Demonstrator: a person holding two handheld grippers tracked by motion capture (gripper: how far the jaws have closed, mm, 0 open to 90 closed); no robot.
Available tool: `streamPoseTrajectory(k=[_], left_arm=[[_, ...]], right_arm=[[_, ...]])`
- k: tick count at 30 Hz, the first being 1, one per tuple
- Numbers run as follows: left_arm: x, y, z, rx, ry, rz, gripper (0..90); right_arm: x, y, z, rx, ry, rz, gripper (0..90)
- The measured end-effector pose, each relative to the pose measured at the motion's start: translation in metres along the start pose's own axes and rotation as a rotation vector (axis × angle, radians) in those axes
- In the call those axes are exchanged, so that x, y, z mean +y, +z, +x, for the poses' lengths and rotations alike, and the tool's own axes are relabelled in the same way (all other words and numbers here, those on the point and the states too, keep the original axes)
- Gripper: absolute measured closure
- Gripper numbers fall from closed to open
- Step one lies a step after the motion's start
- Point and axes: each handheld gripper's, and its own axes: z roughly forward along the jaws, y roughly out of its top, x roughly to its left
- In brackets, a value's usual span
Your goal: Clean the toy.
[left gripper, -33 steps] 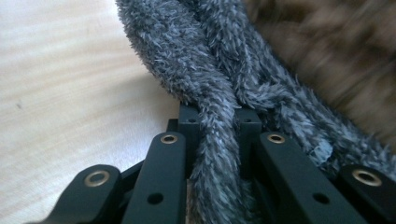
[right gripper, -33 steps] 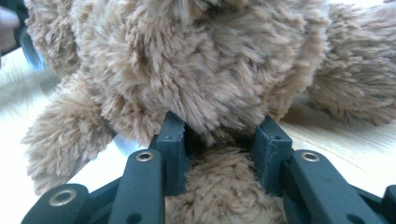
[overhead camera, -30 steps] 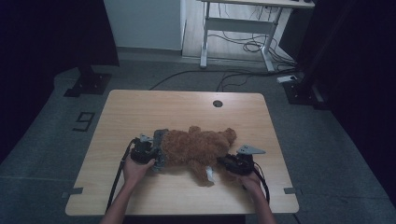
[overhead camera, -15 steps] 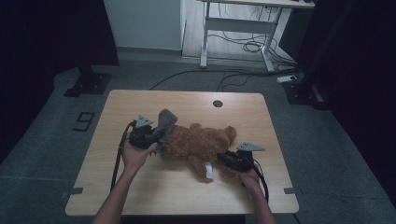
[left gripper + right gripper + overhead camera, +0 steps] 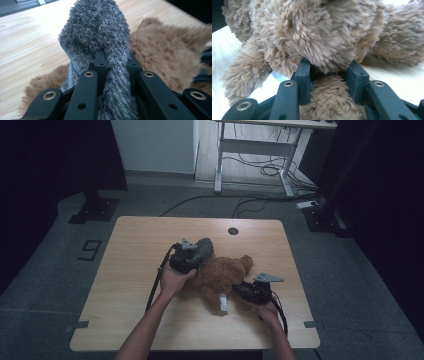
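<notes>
Lying on the wooden desk [image 5: 130, 270] in the high view, a brown teddy bear [image 5: 220, 277] sits between both hands; the left gripper [image 5: 192, 256] lifts a grey furry piece [image 5: 204, 246] at the bear's far end, while the right gripper [image 5: 244, 291] holds a limb at the near side

From the left gripper view, the jaws are clamped on the grey fur [image 5: 100, 30], with the bear just behind it

From the right gripper view, the jaws pinch a brown furry limb [image 5: 329, 100] below the bear's body [image 5: 324, 32]
</notes>
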Motion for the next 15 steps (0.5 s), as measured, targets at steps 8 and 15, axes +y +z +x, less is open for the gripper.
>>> streamPoseTrajectory(k=[8,15], left_arm=[[-0.016,-0.002,0.004,-0.046,-0.011,0.012,77.2],[-0.036,-0.006,0.005,-0.08,-0.032,-0.033,78.1]], right_arm=[[0.0,-0.001,0.002,-0.022,-0.001,0.017,46.6],[0.002,-0.008,0.002,-0.019,0.025,0.034,37.3]])
